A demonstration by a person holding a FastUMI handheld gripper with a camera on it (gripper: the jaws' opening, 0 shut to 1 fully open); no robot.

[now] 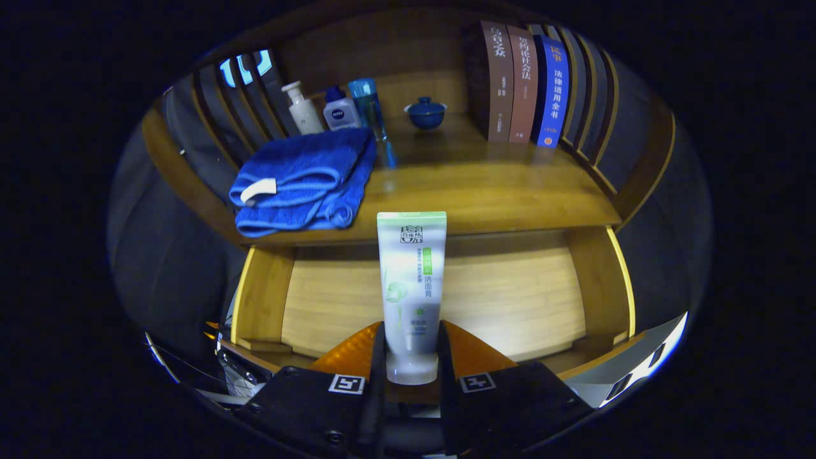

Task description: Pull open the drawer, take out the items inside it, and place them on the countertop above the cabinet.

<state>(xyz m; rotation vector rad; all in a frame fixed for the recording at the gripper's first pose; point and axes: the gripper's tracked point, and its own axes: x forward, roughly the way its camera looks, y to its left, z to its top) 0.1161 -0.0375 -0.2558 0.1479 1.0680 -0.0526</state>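
Tongs (pixel 411 357) clamped on the cap end of the tube (pixel 411 287), held upright over the open drawer (pixel 510 293) just short of the desk (pixel 484 191); I judge the slick tube may slip or clip the desk lip, or nudge the towel (pixel 299 182).

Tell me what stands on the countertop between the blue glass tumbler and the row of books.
In the gripper view, a small blue lidded bowl stands between the tumbler and the books. The tongs grip a tube.
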